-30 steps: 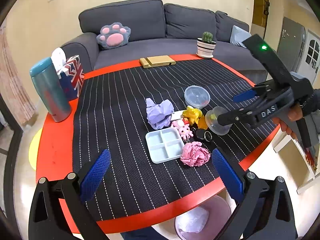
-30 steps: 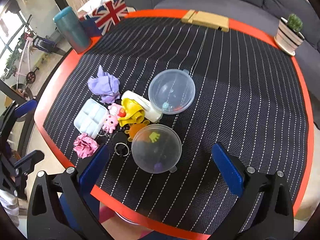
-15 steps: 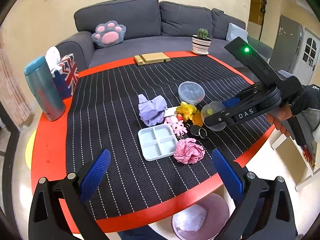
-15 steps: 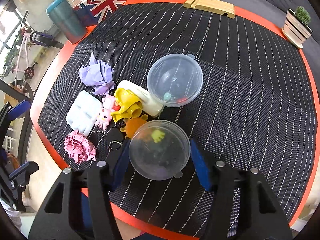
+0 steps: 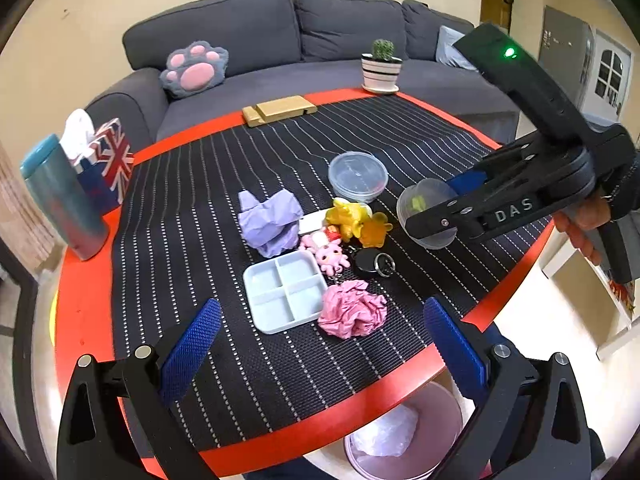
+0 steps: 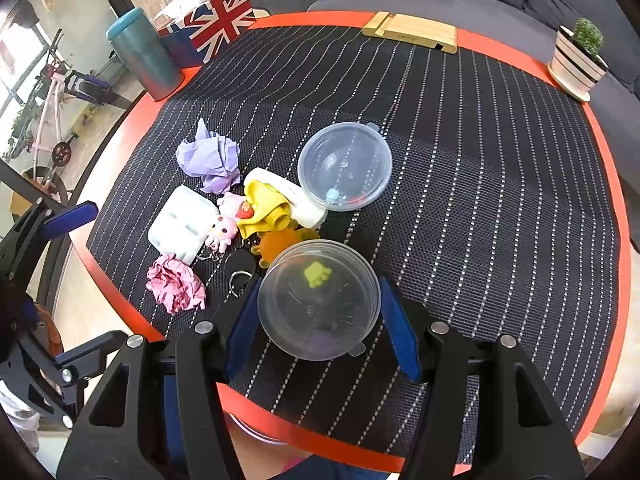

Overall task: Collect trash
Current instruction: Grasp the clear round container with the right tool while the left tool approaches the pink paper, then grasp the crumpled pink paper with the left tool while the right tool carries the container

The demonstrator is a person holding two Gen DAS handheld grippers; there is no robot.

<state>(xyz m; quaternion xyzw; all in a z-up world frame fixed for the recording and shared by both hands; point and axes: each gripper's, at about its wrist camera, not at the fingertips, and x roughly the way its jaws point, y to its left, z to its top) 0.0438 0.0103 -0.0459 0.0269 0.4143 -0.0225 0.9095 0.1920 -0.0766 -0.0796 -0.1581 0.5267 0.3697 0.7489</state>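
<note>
Right tongs [image 6: 318, 312] clamped on clear round plastic tub [image 6: 318, 300], yellow bit inside

Black gripper frames [image 5: 516, 208], blue ribbed pads [image 5: 192, 344], silver screws

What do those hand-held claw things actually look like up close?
Each is black plastic with silver screws and two angled arms ending in blue ridged pads. That holds for the left claw and the right claw. The right one's body carries white "DAS" lettering and a green light. A dark sleeve cuff shows behind it.
</note>
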